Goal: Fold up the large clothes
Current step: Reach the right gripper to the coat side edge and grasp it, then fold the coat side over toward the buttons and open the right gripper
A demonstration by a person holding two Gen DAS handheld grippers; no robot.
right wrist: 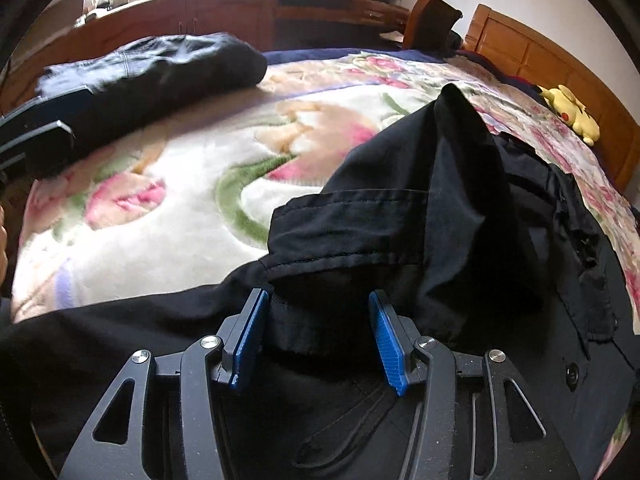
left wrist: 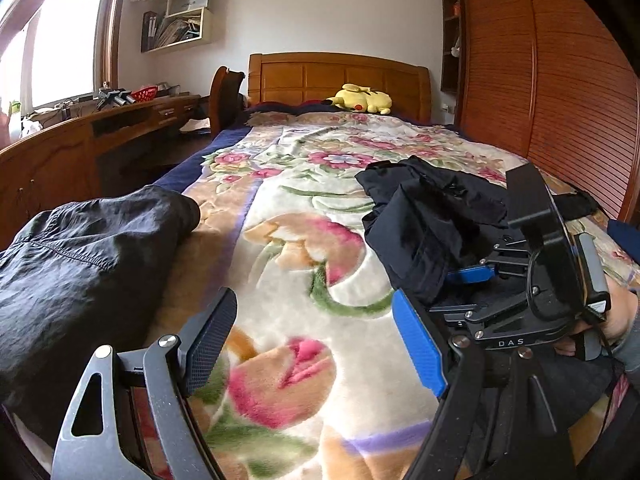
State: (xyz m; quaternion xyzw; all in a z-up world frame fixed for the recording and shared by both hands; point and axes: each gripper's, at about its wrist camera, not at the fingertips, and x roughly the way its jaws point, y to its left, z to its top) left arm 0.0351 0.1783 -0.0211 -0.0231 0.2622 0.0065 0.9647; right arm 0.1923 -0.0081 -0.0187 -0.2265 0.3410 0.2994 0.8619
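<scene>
A crumpled black garment lies on the right side of the floral bed blanket; it fills the near part of the right wrist view. A folded dark garment lies at the bed's left edge, also seen in the right wrist view. My left gripper is open and empty above the blanket. My right gripper is open, its blue pads either side of a hemmed fold of the black garment, not closed on it. It also shows in the left wrist view.
A yellow plush toy lies by the wooden headboard. A wooden desk and chair stand left of the bed. A wooden wardrobe runs along the right.
</scene>
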